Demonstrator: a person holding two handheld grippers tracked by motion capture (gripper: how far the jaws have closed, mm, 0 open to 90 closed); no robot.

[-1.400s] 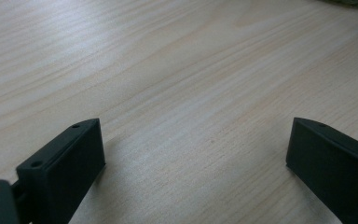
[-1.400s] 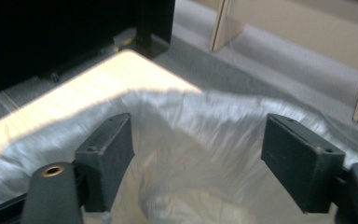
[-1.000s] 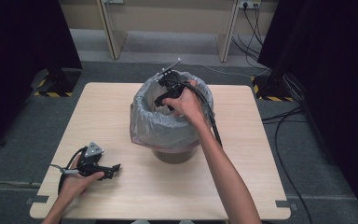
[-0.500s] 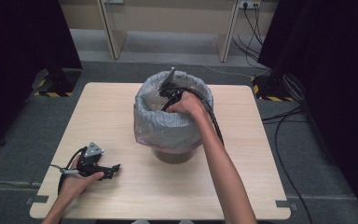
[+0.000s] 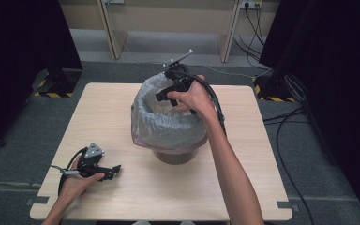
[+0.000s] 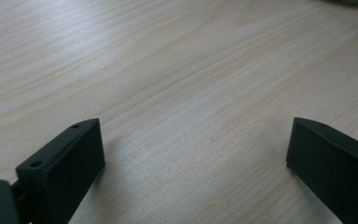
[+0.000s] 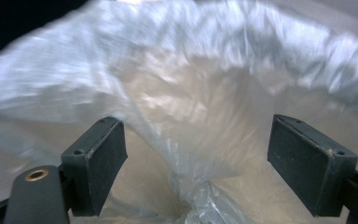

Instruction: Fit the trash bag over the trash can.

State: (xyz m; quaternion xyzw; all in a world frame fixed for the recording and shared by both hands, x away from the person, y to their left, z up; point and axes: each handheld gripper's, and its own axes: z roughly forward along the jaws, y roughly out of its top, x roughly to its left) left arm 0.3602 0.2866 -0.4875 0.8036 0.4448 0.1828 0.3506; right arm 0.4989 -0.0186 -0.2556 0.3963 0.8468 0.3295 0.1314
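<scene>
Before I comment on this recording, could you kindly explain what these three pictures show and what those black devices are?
A person works at a wooden table with a hand-held gripper in each hand. The high view looks down from above. The left gripper rests on the table, jaws open and holding nothing; its own camera sees bare wood between them. The right gripper reaches into a bin lined with a clear plastic bag. Its camera looks along its open jaws at the crinkled bag; nothing is gripped.
</scene>
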